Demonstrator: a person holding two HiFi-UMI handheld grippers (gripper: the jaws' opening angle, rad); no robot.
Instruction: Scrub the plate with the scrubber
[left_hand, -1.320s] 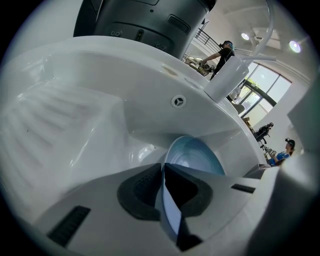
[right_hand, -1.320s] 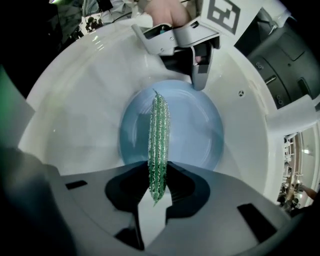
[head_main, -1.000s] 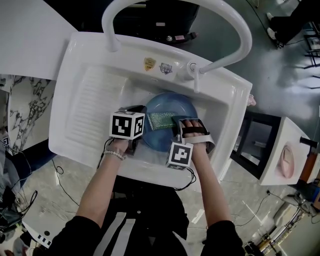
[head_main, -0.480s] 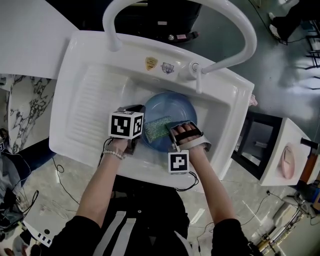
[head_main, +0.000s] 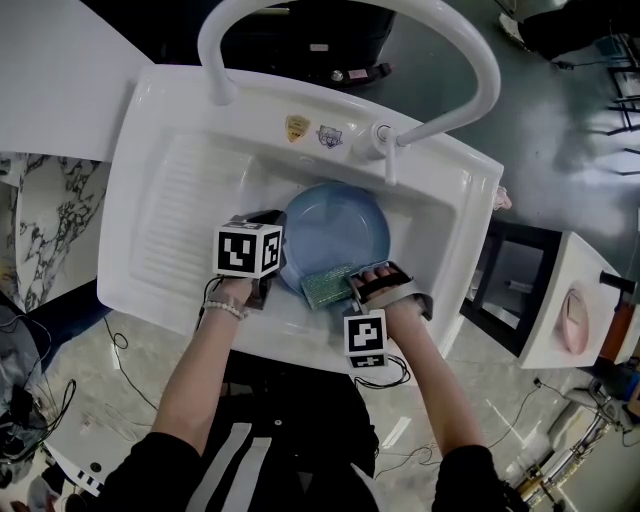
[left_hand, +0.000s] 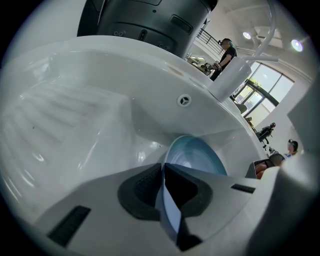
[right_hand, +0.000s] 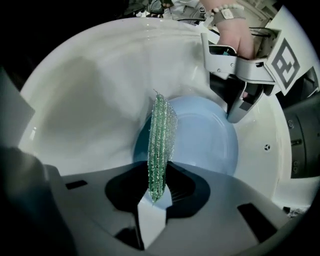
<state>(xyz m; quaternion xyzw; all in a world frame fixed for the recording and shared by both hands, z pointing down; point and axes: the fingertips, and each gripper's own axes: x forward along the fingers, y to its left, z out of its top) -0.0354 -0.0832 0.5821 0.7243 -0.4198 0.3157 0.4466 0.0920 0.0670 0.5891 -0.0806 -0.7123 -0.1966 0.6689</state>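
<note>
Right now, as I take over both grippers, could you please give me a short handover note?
Left gripper: shut on the left rim of the blue plate, which lies in the sink.
Right gripper: shut on the green scrubber, pointing down, with the scrubber at the plate's near edge.
Done: plate gripped, scrubber in hand at the plate.
Left: scrub across the plate's face; I cannot tell how clean it is.

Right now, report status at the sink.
Left gripper shut on plate rim, steadying it. Right gripper shut on scrubber, at plate's near edge. Nothing in the way.
</note>
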